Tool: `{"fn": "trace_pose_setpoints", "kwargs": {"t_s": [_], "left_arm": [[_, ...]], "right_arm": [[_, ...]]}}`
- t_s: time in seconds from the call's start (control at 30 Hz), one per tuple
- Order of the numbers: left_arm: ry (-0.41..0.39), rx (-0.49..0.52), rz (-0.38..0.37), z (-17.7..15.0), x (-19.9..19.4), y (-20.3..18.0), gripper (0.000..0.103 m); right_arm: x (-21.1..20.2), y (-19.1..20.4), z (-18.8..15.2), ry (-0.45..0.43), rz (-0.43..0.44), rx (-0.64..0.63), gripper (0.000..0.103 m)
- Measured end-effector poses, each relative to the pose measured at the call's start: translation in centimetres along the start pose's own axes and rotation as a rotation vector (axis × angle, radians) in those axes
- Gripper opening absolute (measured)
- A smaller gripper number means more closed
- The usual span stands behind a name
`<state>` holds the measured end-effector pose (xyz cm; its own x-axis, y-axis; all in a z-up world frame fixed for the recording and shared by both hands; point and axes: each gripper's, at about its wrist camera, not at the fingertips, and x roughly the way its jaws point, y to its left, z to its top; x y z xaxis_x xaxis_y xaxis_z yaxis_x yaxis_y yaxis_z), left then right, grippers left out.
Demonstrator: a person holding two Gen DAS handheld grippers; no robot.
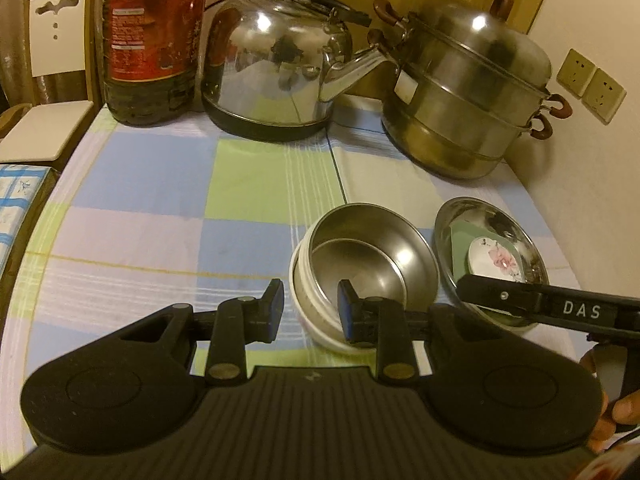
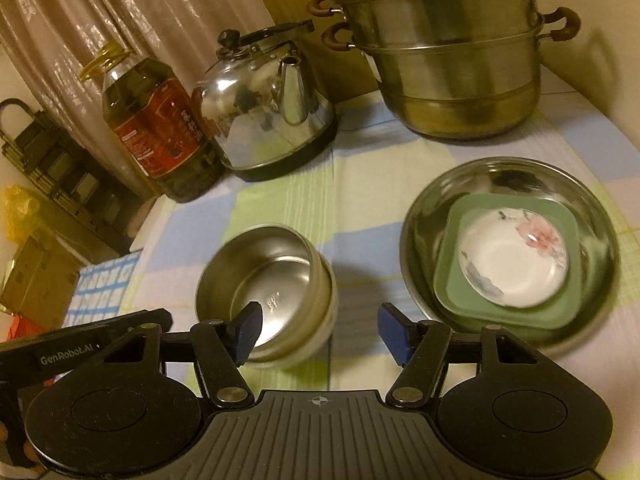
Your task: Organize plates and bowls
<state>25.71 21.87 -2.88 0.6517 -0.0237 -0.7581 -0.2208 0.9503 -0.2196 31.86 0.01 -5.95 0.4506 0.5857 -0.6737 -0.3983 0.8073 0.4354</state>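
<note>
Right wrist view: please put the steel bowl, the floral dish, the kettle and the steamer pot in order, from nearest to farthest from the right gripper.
From the right gripper:
1. Steel bowl, just ahead on the left, nested in a white bowl.
2. Floral dish, ahead right, on the green plate.
3. Kettle at back left and steamer pot at back right: too close to call.

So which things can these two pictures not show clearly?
- White bowl under the steel bowl: its inside is hidden in both views.
- Green square plate, left view: the right gripper covers its near edge.
- Steamer pot lid, right view: cut off at top.
</note>
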Motion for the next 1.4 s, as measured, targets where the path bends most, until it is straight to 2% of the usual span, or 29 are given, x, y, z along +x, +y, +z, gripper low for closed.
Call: {"fn": "trace_pose_setpoints", "kwargs": {"t_s": [0.07,0.27,0.33,0.4,0.73,0.87,1.07,1.27,1.4], "left_arm": [[0.012,-0.004,-0.008,0.3,0.8,0.0,0.025],[0.019,0.013,-0.014,1.1,2.5,0.0,0.024],[0.020,0.016,-0.019,1.3,2.8,0.1,0.019],[0.027,0.024,-0.018,1.4,3.2,0.2,0.012],[0.061,0.005,-0.021,1.3,4.4,0.7,0.011],[0.078,-0.017,-0.005,1.6,4.9,0.9,0.022],[0.134,-0.034,-0.009,1.8,6.6,1.0,0.026],[0.179,-0.054,-0.030,1.7,8.0,1.1,0.026],[0.179,-0.049,-0.029,1.6,8.1,1.0,0.026]], "right_arm": [[0.8,0.0,0.3,0.003,0.001,0.000,0.059],[2.6,-0.1,1.1,0.000,0.010,0.001,0.032],[3.0,-0.2,1.2,0.001,0.014,-0.004,0.017],[3.4,-0.2,1.3,0.005,0.016,-0.007,0.012],[4.8,-0.5,1.6,0.050,0.032,0.006,0.012],[5.1,-0.7,2.1,0.058,0.026,0.023,0.012],[6.5,-0.9,2.5,0.092,-0.019,0.019,0.028],[8.2,-1.1,2.4,0.140,-0.035,0.046,0.029],[9.2,-1.1,2.5,0.181,-0.035,0.065,0.029]]}}
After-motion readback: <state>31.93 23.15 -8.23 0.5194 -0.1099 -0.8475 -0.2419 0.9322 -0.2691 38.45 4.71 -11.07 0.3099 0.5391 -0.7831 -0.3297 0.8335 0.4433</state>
